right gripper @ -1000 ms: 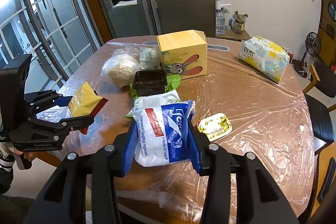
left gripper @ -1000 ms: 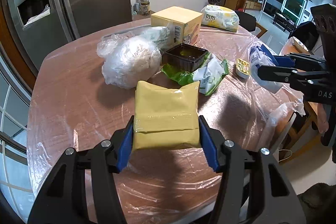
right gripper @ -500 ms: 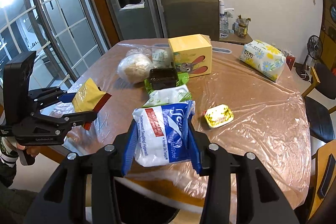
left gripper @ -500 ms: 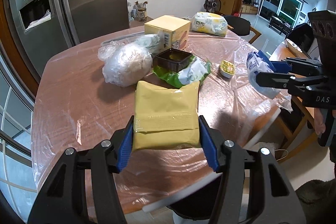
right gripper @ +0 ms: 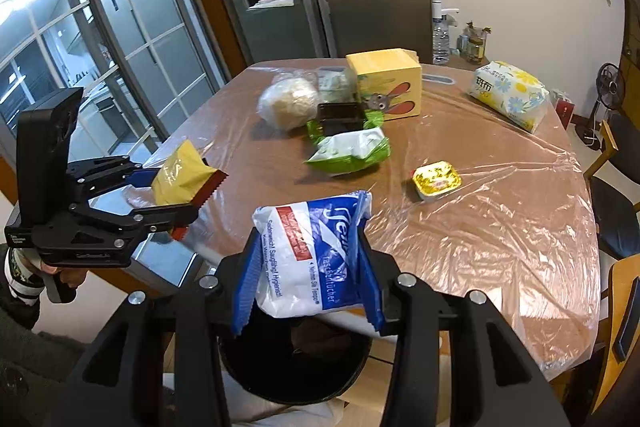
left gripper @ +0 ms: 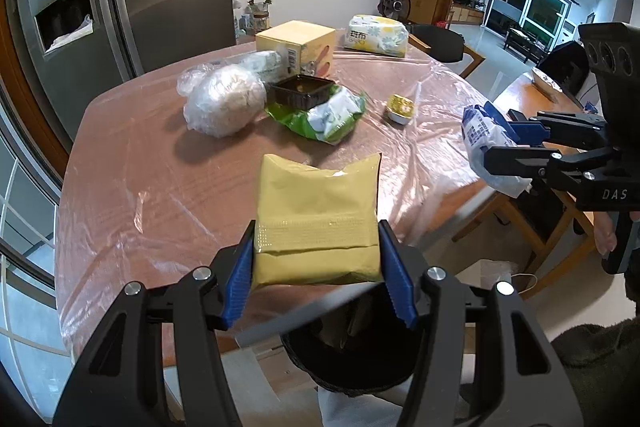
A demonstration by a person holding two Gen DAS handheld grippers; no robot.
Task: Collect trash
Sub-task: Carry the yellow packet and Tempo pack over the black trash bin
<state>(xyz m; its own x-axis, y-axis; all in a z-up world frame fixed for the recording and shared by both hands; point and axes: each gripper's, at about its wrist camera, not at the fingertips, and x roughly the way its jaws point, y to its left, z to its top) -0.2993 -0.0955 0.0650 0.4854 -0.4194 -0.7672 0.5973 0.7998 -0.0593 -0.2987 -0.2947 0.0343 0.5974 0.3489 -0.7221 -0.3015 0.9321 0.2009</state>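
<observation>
- Your left tongs are clamped on the yellow packet, squeezing it by its two side edges; it hangs above the near rim of the tabletop, with the black bin just below.
- Your right tongs are clamped on the blue-and-white tissue pack, held over the same bin.
- Neither load looks centred over the bin mouth. Let go too soon and a packet could strike the rim or the tabletop edge and drop to the floor.
- The tissue pack is soft and bulges between the pads, so it may cling to one pad and fall crooked.
- The two tongs sit near each other; lowering both together risks a knock between them.
- The loose plastic sheet drapes over the edge; a low pass could snag it and drag the yellow foil cup or green wrapper along.
</observation>
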